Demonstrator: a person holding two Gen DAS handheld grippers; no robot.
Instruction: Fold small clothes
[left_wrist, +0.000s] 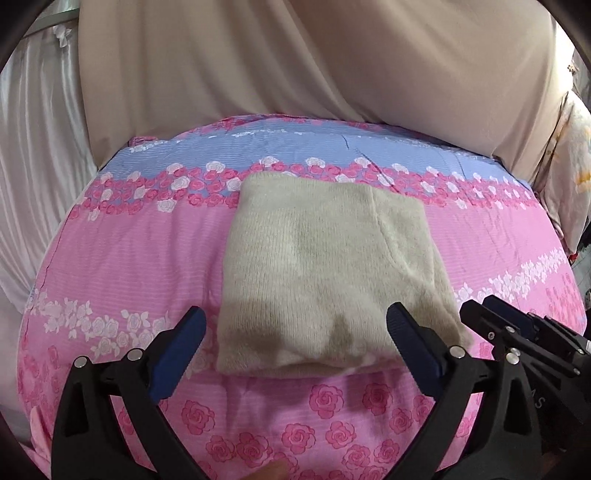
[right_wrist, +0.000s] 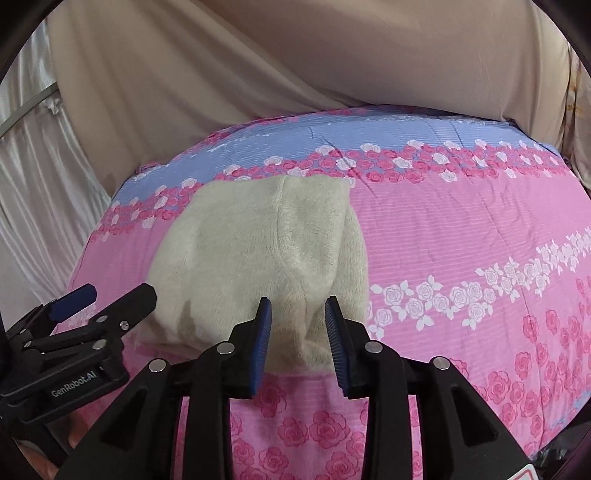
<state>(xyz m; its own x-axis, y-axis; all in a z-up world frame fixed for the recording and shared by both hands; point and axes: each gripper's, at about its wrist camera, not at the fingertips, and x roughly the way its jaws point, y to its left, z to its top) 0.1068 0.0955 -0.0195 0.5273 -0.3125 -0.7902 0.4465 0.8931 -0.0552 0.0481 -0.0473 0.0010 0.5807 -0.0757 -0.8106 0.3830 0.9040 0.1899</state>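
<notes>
Two hand-held grippers hover low over a bed covered with a floral bedspread (left_wrist: 122, 258), pink with rose bands and a blue stripe toward the top of the frame. A cream knitted garment (left_wrist: 332, 269) lies folded into a rough rectangle in the middle of the left wrist view, its near edge resting on the bedspread at lower centre. In the right wrist view the same garment (right_wrist: 258, 251) sits left of centre, with a seam running down its upper layer.

The left hand-held gripper (left_wrist: 297, 328) has its blue-padded fingers (left_wrist: 184, 350) spread wide, one on each side of the garment's near edge, and nothing is between them but the cloth below; whether the pads touch the cloth cannot be told. The right hand-held gripper (right_wrist: 298, 314) holds its fingers at a narrower gap, open, poised over the garment's near right corner without clamping it.

Each gripper shows in the other's view: the right one at the lower right edge of the left wrist frame, the left one at the lower left of the right wrist frame. A beige draped cloth (left_wrist: 295, 66) fills the top of both frames, with a pale satin curtain (left_wrist: 37, 166) at the left.
</notes>
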